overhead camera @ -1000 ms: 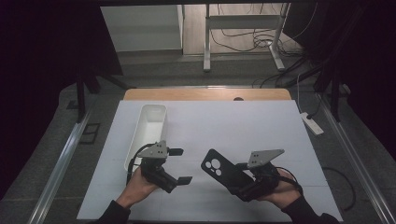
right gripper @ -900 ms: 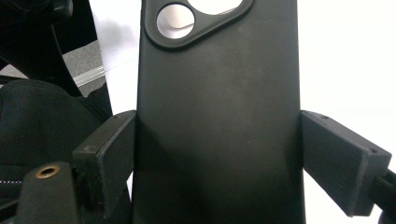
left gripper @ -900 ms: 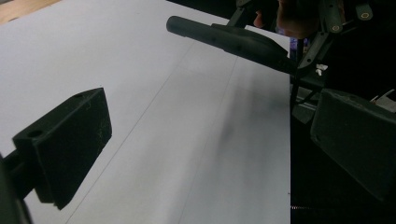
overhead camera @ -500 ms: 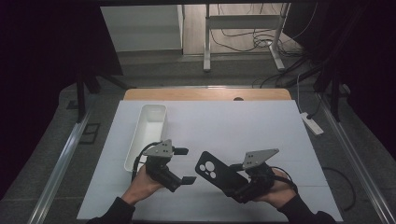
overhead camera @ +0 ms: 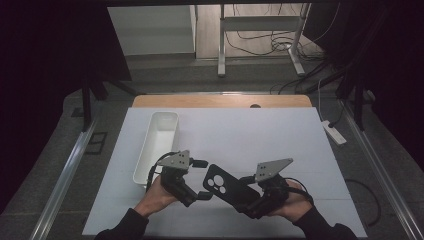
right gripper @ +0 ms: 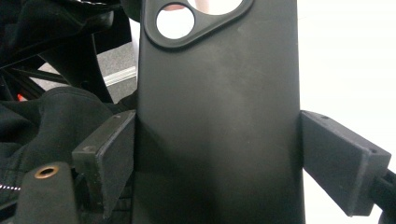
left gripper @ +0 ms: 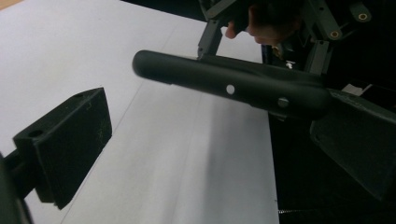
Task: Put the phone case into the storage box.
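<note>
A black phone case (overhead camera: 226, 189) with a camera cut-out is held above the white table (overhead camera: 260, 140) near its front edge. My right gripper (overhead camera: 249, 196) is shut on it, and in the right gripper view the pads (right gripper: 106, 156) press on its two long sides (right gripper: 217, 116). My left gripper (overhead camera: 201, 179) is open right beside the case's camera end. In the left gripper view the case's edge (left gripper: 229, 86) crosses between the spread jaws (left gripper: 210, 140). Its far end lies close to the right-hand finger (left gripper: 359, 140), well apart from the left-hand one.
A long white tray (overhead camera: 157, 145) stands on the table's left side, just behind the left hand. A wooden strip (overhead camera: 220, 101) runs along the far edge. A power strip (overhead camera: 334, 132) and cables lie on the floor to the right.
The right gripper has carried the case a little to the left, and the left gripper has edged right, so the case's camera end now sits between the left jaws.
</note>
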A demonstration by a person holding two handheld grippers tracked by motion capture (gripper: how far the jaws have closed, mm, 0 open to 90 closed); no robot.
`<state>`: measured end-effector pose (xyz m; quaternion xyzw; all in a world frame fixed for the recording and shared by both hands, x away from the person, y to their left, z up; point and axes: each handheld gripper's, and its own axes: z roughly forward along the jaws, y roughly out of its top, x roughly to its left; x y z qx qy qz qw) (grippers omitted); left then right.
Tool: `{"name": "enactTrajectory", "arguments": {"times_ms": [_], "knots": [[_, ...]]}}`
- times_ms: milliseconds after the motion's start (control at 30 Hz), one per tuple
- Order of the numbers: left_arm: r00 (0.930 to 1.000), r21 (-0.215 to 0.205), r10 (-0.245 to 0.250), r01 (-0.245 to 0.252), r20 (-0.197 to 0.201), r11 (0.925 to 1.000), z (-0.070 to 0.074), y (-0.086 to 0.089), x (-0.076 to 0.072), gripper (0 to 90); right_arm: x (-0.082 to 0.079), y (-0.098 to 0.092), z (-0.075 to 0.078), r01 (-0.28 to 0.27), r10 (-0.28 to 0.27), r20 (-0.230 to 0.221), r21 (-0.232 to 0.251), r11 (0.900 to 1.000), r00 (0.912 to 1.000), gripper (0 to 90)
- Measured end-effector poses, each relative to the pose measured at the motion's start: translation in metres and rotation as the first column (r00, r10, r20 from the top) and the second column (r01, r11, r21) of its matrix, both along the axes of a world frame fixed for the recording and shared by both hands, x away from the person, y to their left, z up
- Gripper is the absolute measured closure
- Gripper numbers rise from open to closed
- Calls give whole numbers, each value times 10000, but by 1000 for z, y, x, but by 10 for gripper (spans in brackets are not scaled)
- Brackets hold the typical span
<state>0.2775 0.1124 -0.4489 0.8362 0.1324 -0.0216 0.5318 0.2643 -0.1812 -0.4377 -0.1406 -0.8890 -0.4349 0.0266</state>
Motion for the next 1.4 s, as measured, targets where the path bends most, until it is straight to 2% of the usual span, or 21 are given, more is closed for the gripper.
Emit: {"name": "enactTrajectory", "arguments": {"times_ms": [67, 467, 600, 900, 1000, 1200, 1400], "knots": [[9997, 21, -179, 179, 146, 9998, 0, -1, -1, 0, 0, 1, 0, -117, 117, 5, 35, 9999, 9999, 151], [9975, -389, -710, 710, 5, 9967, 0, -2, -2, 15, 0, 6, -1, -523, 524, -48, 144, 9985, 9986, 149], [9957, -599, -927, 922, -55, 9939, 0, -2, -2, 40, 0, 8, -1, -690, 690, -34, 155, 9975, 9976, 149], [9906, -792, -1364, 1352, -89, 9876, 0, -3, -4, 82, -2, 9, -1, -1009, 1009, 27, 259, 9946, 9949, 148], [9876, -1041, -1552, 1521, -227, 9829, 0, -1, -3, 96, -2, 8, -1, -1141, 1140, 48, 311, 9930, 9935, 148], [9842, -1239, -1730, 1672, -376, 9781, 0, 1, -2, 120, -2, 8, -2, -1283, 1280, 94, 329, 9912, 9917, 148], [9835, -1076, -1702, 1630, -612, 9807, 0, 0, -1, 145, -1, 7, -3, -1298, 1292, 233, 231, 9913, 9913, 145]]}}
